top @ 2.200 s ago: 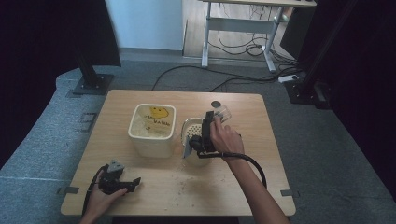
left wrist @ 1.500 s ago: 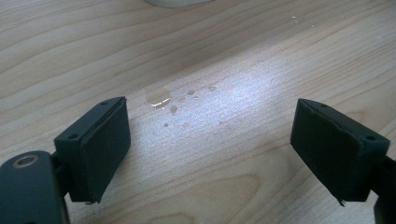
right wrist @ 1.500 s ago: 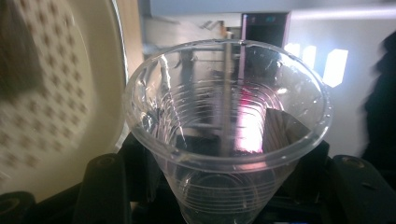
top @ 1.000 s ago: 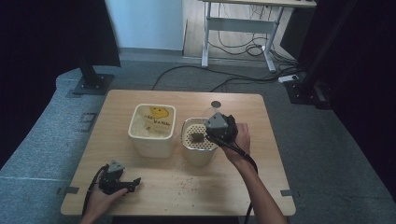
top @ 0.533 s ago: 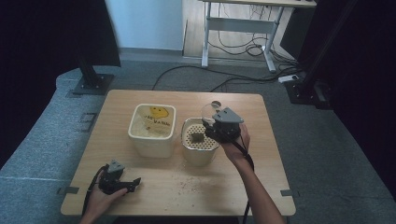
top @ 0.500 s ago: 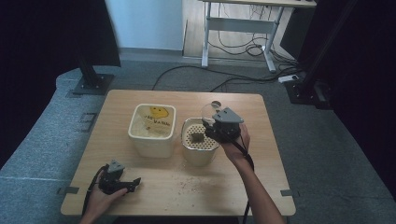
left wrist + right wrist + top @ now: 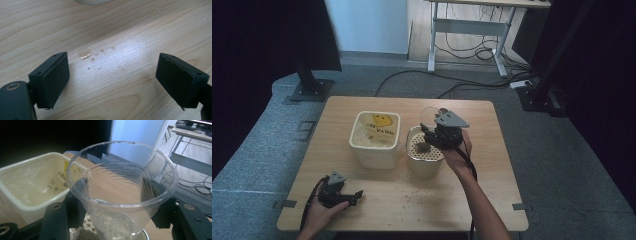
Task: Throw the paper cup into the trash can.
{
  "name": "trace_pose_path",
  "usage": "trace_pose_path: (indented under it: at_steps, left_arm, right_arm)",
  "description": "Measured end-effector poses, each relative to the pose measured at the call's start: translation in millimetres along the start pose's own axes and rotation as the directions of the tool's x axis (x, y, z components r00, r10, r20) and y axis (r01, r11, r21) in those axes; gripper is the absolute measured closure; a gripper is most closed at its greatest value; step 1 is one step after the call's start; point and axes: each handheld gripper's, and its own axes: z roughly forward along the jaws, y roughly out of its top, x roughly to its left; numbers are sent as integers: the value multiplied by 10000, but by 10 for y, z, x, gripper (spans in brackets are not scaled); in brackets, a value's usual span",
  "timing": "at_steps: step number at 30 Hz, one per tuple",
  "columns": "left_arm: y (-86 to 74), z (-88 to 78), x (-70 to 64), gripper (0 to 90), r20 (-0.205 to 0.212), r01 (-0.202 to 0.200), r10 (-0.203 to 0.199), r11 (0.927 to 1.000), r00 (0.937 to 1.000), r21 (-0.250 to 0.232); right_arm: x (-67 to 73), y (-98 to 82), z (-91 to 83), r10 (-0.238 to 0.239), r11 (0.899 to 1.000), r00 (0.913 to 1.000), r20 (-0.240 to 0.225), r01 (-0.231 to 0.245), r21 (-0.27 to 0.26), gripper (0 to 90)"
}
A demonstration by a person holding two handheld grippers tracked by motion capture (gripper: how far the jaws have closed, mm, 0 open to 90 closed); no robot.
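Note:
My right gripper is shut on a clear plastic cup, holding it roughly upright above a round cream pot with a perforated insert. The cup looks empty. A greenish lump lies on the perforated insert. To the left of the pot stands a square cream tub with a yellow smiley label; the right gripper view has that tub at its left. My left gripper rests on the table near the front left corner. Its black jaws stand wide open over bare wood.
Small water drops lie on the wooden table just ahead of the left jaws. Some crumbs are scattered in front of the pot. Black stands, cables and a desk frame surround the table on the grey floor.
The right gripper has lifted the cup from low beside the pot, raised it slightly back and right, and turned it upright. The left gripper has stayed still.

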Motion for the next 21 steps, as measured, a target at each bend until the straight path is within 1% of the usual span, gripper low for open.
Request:
trace_pose_path:
  at_steps: [2, 3, 4, 5, 6, 7, 8, 9, 10, 11, 12, 13, 14, 15, 16, 18, 19, 20, 21]
  left_arm:
    - [0, 1, -2, 117, -7, -7, 7, 10000, 10000, 0]
    - [1, 0, -1, 117, -3, -3, 3, 10000, 10000, 10]
    - [1, 0, -1, 117, -1, 1, -1, 10000, 10000, 9]
    - [1, 0, -1, 117, -7, -8, 8, 10000, 10000, 7]
    - [0, 0, -2, 117, -5, -10, 10, 10000, 10000, 15]
    - [0, 0, -2, 117, -5, -10, 10, 10000, 10000, 15]
    - [0, 0, -2, 117, -9, -14, 14, 10000, 10000, 15]
    - [0, 0, -3, 118, -14, -16, 16, 10000, 10000, 10]
    - [0, 0, -2, 118, -11, -16, 16, 10000, 10000, 9]
    - [0, -1, 0, 118, 7, -12, 12, 10000, 10000, 12]
    - [-1, -3, 3, 118, 16, -21, 21, 10000, 10000, 5]
    - [-1, -4, 6, 118, 40, -23, 22, 10000, 10000, 9]
    - [-1, -4, 6, 117, 40, -23, 22, 10000, 10000, 9]
    - [-1, -4, 11, 117, 51, -48, 48, 10000, 10000, 0]
    - [-1, -4, 11, 117, 51, -48, 48, 10000, 10000, 0]
    - [-1, -4, 12, 117, 59, -34, 34, 10000, 10000, 1]
    - [-1, -3, 11, 117, 65, -36, 36, 10000, 10000, 4]
    - [1, -2, 12, 117, 54, -64, 64, 10000, 10000, 13]
    - [1, 0, 11, 117, 45, -81, 81, 10000, 10000, 16]
  right_arm:
    - [22, 13, 18, 59, 10000, 10000, -62, -59, -32, 400]
    - [72, 48, 71, 165, 9998, 9994, -296, -169, -106, 399]
    - [72, 48, 71, 165, 9998, 9994, -296, -169, -106, 399]
    - [91, 60, 96, 234, 9996, 9989, -408, -239, -117, 398]
    - [153, 95, 177, 400, 9991, 9971, -641, -408, -99, 398]
    - [186, 117, 228, 403, 9991, 9963, -754, -411, -95, 398]
    - [186, 117, 228, 403, 9991, 9963, -754, -411, -95, 398]
    - [267, 169, 355, 445, 9990, 9943, -972, -451, -38, 397]
    - [267, 169, 355, 445, 9990, 9943, -972, -451, -38, 397]
    - [296, 188, 397, 492, 9988, 9932, -1057, -497, -23, 396]
    - [387, 255, 512, 514, 9987, 9898, -1327, -519, 3, 395]
    - [421, 279, 545, 520, 9986, 9889, -1390, -521, 31, 394]
    - [421, 279, 545, 520, 9986, 9889, -1390, -521, 31, 394]
    - [515, 346, 653, 468, 9989, 9856, -1624, -466, 45, 391]
    - [515, 346, 653, 468, 9989, 9856, -1624, -466, 45, 391]
    - [589, 392, 740, 421, 9991, 9833, -1772, -412, 86, 383]
    - [637, 419, 808, 451, 9990, 9806, -1908, -428, 159, 364]
    - [673, 438, 870, 519, 9984, 9767, -2084, -465, 305, 308]
    - [707, 455, 940, 643, 9970, 9725, -2238, -530, 560, 219]
